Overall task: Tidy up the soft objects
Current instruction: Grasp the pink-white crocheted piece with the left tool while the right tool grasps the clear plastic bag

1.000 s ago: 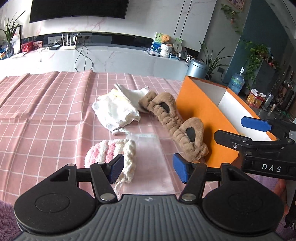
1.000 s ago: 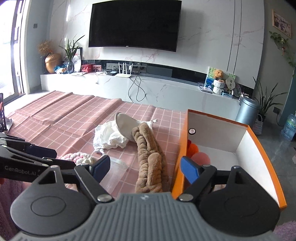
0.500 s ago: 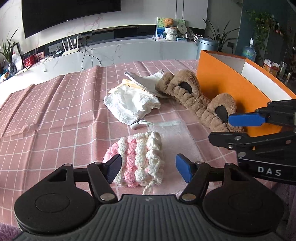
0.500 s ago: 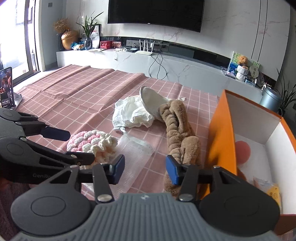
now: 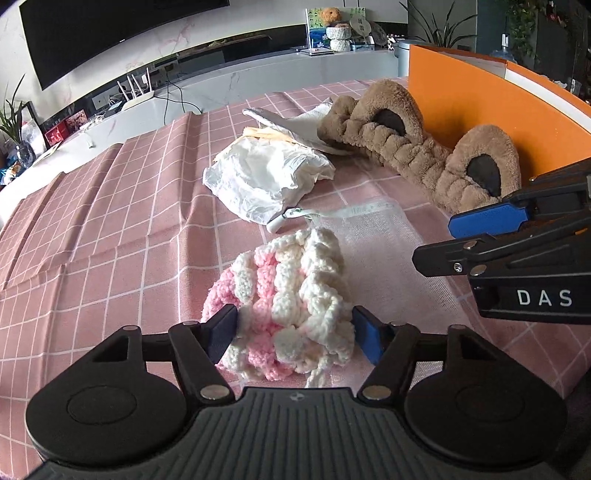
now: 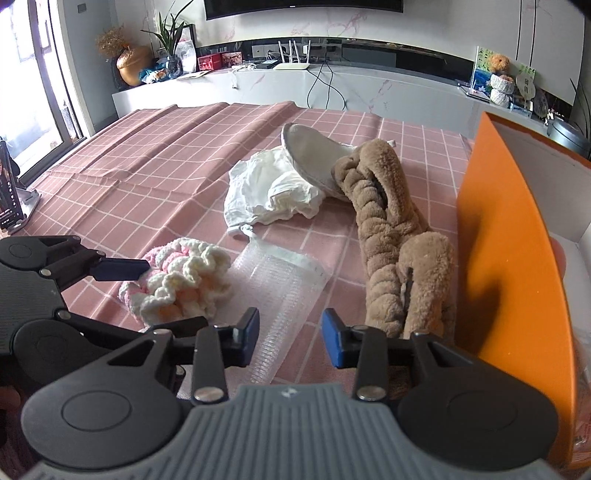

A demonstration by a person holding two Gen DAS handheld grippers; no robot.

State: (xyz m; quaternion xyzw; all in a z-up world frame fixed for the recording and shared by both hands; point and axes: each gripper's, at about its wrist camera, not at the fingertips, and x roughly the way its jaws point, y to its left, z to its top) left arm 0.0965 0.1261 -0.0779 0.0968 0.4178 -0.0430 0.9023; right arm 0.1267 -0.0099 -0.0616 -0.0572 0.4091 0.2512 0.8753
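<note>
Pink-and-white chunky crocheted pouch [image 5: 288,299] on pink checked tablecloth [image 5: 110,221], between blue pads of left gripper [image 5: 295,336]; both pads touching the yarn, fingers spread wide around it, not visibly squeezing. Pouch lying partly on a clear mesh drawstring bag [image 5: 373,251]. Right gripper [image 6: 290,338] parted, nothing between its pads, hovering over near end of the mesh bag.

Left wrist view only: dark oval ear patches on brown fluffy bear-ear headband [image 5: 424,155]; printed tag and white cord at mouth of mesh bag; right gripper from the side, lettered "DAS"; curved black television [image 5: 110,29] on marble wall.

Right wrist view only: white inside of orange cardboard box [image 6: 506,236], with something pale pink at its edge, too cut off to identify; phone on a stand [image 6: 11,195] at far left edge of the cloth; golden acorn-shaped vase [image 6: 133,66] and potted plant by the window; left gripper from the side, upper finger lying over the pouch.

Both views: crumpled white cloth bag [image 5: 266,173] beyond the pouch, a pale grey padded piece [image 6: 314,158] resting against it and against the headband. Headband lying along orange wall of the box. Long white marble console behind the table, router and cables on top, small teddy bear figure at its right end.
</note>
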